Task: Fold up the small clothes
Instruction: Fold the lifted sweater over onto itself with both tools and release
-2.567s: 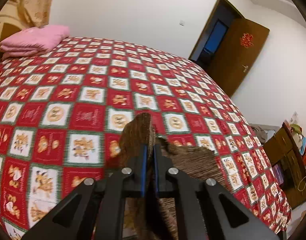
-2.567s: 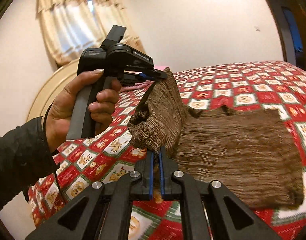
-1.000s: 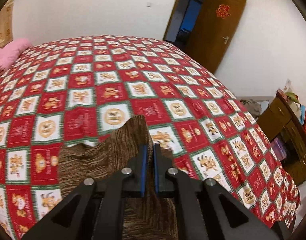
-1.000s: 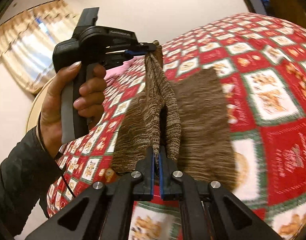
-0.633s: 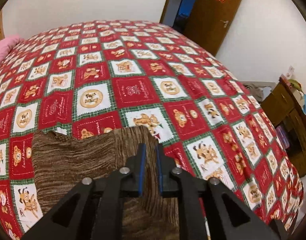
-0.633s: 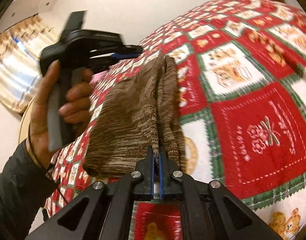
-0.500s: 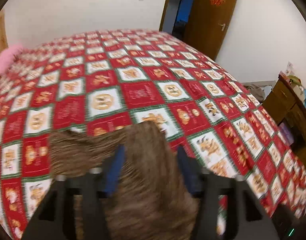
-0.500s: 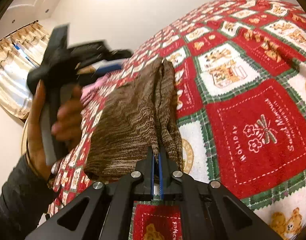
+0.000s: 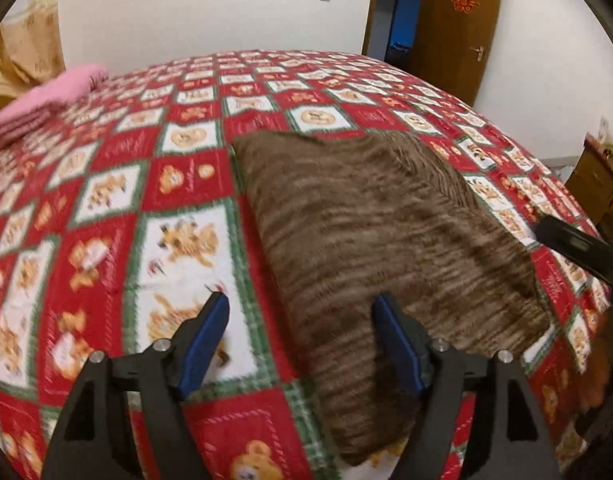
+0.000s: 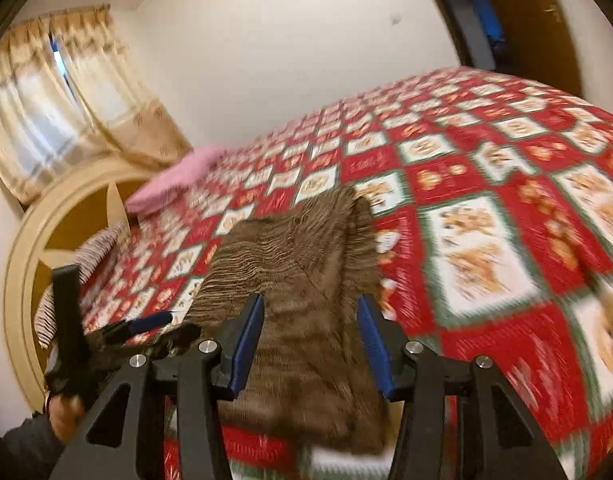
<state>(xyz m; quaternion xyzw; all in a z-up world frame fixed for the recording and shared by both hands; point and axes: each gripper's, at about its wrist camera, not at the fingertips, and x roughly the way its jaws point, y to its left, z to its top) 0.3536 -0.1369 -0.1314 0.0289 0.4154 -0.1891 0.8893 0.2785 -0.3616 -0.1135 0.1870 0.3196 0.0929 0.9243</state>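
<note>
- We see the brown knitted garment (image 9: 386, 224) lying flat on the bed (image 9: 106, 208), folded into a rough rectangle, on the red, white and green checked bedspread with bear pictures.
- Our left gripper (image 9: 300, 340) has its fingers wide apart, holding nothing; the garment's near end lies between and below them, closer to the right-hand finger (image 9: 396, 344).
- In the right wrist view the same garment (image 10: 302, 264) runs away from us, its far edge ragged and slightly raised, its near end reaching the edge of the bed.
- Our right gripper (image 10: 310, 340) is also spread wide with nothing in it, the blue pads on either side of the garment's near end; whether they touch the cloth, we cannot tell through the blur.
- The left gripper (image 10: 146, 326) shows low at the left of the right wrist view, just beside the garment's left edge, with the hand (image 10: 64, 412) on its grip.
- A folded pink blanket (image 9: 46, 100) sits at the far corner of the bed, well apart from the garment.
- A curtain (image 10: 66, 100) hangs over the window behind the headboard (image 10: 34, 232).
- A brown door (image 9: 454, 24) stands open past the far side of the bed.
</note>
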